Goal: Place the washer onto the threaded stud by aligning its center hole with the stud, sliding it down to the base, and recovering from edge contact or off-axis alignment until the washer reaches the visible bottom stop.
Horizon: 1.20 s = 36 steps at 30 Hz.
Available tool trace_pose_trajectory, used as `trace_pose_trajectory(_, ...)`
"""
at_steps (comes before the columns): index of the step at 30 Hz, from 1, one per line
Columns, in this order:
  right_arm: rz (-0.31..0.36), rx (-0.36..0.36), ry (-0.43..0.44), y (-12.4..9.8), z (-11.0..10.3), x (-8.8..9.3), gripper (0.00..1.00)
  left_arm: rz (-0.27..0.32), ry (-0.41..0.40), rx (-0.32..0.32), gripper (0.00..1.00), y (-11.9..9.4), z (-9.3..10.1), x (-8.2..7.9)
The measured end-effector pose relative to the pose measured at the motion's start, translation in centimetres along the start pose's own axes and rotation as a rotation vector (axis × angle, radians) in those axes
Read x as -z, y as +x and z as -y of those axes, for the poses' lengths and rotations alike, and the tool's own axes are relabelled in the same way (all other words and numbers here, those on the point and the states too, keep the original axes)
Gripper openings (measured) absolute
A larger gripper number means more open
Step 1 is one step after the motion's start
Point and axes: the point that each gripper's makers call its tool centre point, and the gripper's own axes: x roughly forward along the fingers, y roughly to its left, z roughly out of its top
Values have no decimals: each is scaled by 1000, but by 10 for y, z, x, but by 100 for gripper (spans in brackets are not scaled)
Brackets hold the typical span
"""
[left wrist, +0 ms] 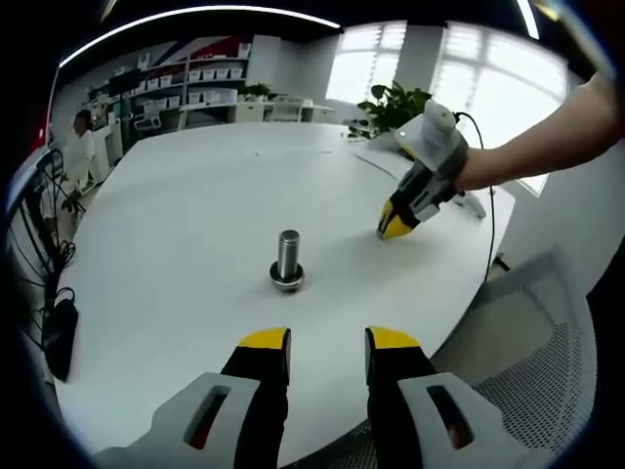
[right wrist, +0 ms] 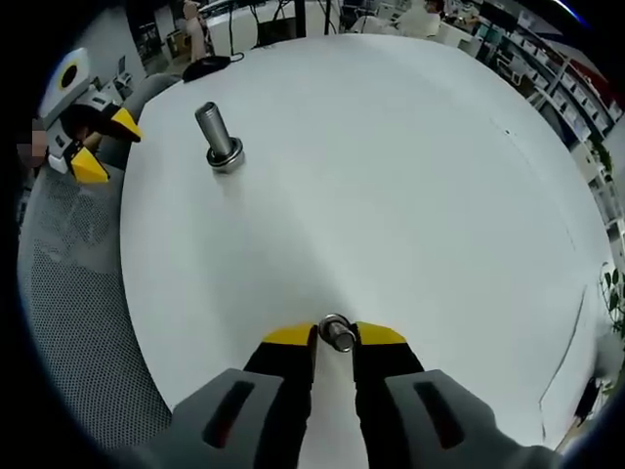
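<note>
A short steel threaded stud [left wrist: 287, 256] stands upright on a wide base collar in the middle of the white table [left wrist: 195, 215]. My left gripper [left wrist: 327, 342] hovers open at the table's near edge, its yellow tips level with the stud and a little way short of it. In the right gripper view, my right gripper [right wrist: 337, 337] is shut on a small metal washer [right wrist: 338, 333] just above the tabletop. The stud [right wrist: 217, 135] stands far off at the upper left. The right gripper [left wrist: 397, 225] appears to the right of the stud in the left gripper view, tips down near the table.
A grey mesh chair [left wrist: 532, 352] sits at the table's edge by the left gripper [right wrist: 93, 137]. A black object [left wrist: 61, 332] lies at the table's left rim. A potted plant [left wrist: 393, 103], shelves and a person [left wrist: 80, 147] are beyond the far side.
</note>
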Motion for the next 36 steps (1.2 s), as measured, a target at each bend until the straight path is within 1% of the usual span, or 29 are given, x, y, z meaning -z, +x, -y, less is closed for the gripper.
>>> trace_pose_trajectory(4,10,4,1,1,1,-2,20,0,-1,-1,28,0,0,0)
trace_pose_trajectory(8,37,5,20,-2,0,-4,23,-1,-5,-1,28,0,0,0)
trace_pose_trajectory(16,102,10,36,-8,-4,-5,27,-3,-7,2,29,0,0,1)
trace_pose_trajectory(19,126,18,32,-14,-5,-5,29,-8,-7,4,29,0,0,2)
trace_pose_trajectory(21,150,21,50,-18,-4,-5,29,-12,-4,6,29,0,1,2)
trace_pose_trajectory(25,166,22,64,-24,-3,-1,29,-8,0,10,29,0,2,1)
trace_pose_trajectory(33,209,37,89,-35,-6,6,29,-30,0,17,29,2,3,6)
trace_pose_trajectory(36,201,45,75,-36,-10,12,30,-39,3,21,29,2,4,7)
